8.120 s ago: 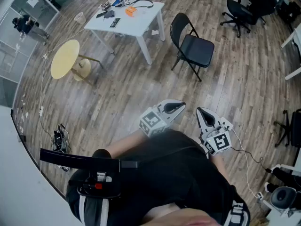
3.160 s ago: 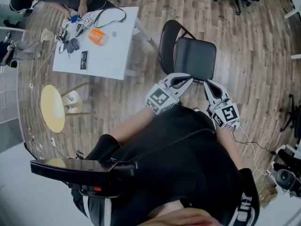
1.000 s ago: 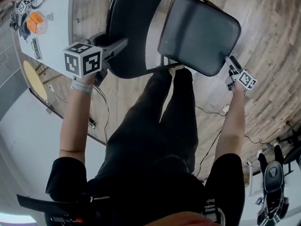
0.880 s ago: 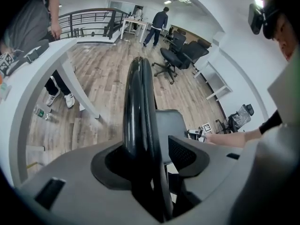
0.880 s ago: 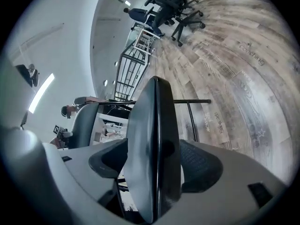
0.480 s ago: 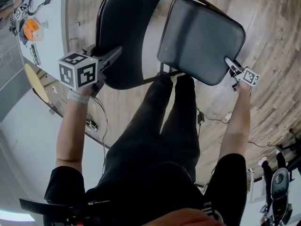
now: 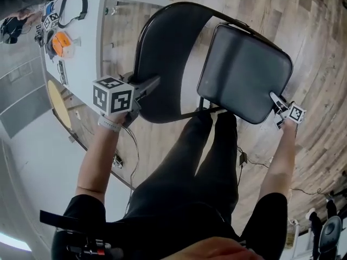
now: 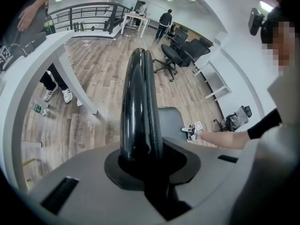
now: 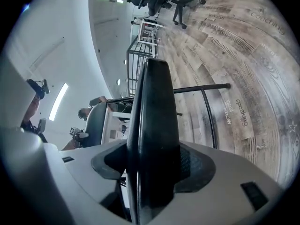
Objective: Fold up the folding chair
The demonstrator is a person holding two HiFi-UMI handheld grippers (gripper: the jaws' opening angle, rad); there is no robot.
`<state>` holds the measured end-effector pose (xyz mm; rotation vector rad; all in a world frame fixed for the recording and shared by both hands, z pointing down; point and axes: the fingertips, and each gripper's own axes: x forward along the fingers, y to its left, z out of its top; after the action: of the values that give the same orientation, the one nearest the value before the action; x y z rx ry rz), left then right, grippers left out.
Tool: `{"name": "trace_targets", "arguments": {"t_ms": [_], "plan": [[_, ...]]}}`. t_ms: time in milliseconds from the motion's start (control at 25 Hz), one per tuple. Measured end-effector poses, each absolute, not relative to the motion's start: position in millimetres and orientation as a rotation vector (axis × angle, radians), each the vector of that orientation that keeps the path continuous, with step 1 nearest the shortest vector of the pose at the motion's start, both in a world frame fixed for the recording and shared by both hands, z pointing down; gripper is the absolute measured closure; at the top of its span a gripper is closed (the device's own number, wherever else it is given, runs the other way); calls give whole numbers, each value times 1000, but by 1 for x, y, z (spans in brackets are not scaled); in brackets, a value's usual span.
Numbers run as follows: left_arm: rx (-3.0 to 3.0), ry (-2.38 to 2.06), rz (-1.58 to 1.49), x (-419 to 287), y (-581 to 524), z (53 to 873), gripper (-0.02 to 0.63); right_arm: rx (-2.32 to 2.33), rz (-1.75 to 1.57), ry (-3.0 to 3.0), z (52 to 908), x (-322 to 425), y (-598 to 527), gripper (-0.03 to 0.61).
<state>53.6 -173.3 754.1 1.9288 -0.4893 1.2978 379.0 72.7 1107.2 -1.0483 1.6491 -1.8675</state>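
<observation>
The black folding chair stands unfolded below me, its backrest (image 7: 162, 58) to the left and its padded seat (image 7: 244, 72) to the right. My left gripper (image 7: 154, 83) is at the backrest's near rim. In the left gripper view that rim (image 8: 140, 93) runs straight up between the jaws, which are closing snugly on it. My right gripper (image 7: 276, 101) is at the seat's front right edge. In the right gripper view the seat's thick edge (image 9: 152, 102) lies between the jaws, which are closing from wide, with no pressing to be seen.
A white table (image 7: 100, 31) stands left of the chair, with an orange object (image 7: 62, 43), cables and another person's hands on it. A yellow round stool (image 7: 54, 99) sits below the table. My legs (image 7: 211, 145) are against the chair's front. Office chairs (image 8: 176, 55) stand farther off.
The left jaws have closed onto the backrest's rim. The right gripper has stayed at the seat's front edge and settled slightly lower. My head view has shifted a little.
</observation>
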Motion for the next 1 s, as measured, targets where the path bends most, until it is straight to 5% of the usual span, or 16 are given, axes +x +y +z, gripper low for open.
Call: {"name": "trace_targets", "arguments": {"t_ms": [1000], "plan": [[2003, -542, 1376, 42, -183, 644, 560, -763, -1676, 1948, 892, 275, -17, 341]]}}
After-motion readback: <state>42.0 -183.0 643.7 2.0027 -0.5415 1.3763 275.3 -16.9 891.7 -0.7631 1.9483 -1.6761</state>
